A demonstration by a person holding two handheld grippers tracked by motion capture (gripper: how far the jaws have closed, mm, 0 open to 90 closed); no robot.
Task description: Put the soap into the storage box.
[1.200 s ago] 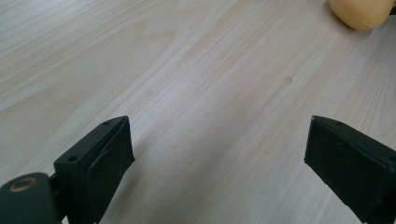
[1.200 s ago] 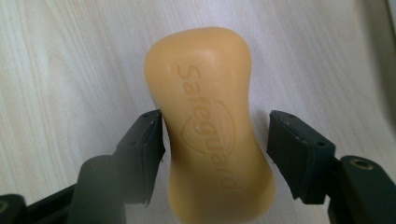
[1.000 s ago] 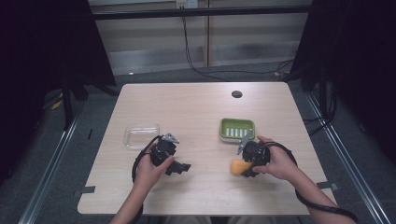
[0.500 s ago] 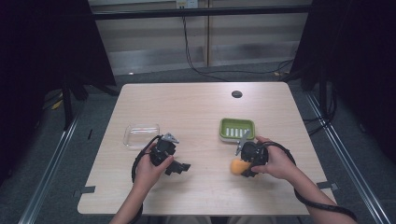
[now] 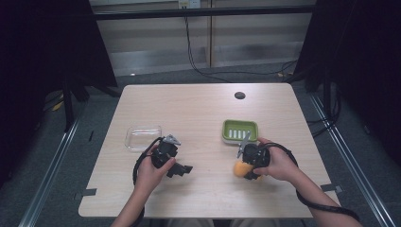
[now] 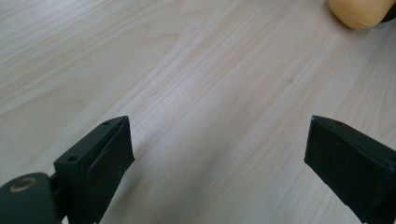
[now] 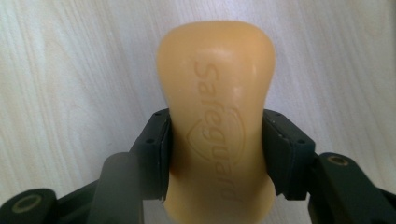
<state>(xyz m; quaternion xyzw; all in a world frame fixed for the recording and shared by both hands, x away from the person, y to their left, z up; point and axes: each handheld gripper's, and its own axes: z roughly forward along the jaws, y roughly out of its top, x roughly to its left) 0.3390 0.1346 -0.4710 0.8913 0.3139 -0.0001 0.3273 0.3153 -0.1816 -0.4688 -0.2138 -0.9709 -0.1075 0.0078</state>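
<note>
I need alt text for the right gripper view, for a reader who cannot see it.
An orange soap bar stamped "Safeguard" is clamped at its narrow middle between the two black jaws of the right claw. Pale wood table lies behind it.

Orange soap bar (image 7: 215, 116) pinched in right claw (image 7: 215, 154).

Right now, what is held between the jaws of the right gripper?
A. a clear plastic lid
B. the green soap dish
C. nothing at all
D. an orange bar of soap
D: in the right gripper view, the right gripper has its jaws pressed on both sides of the orange bar of soap, stamped Safeguard.
</note>
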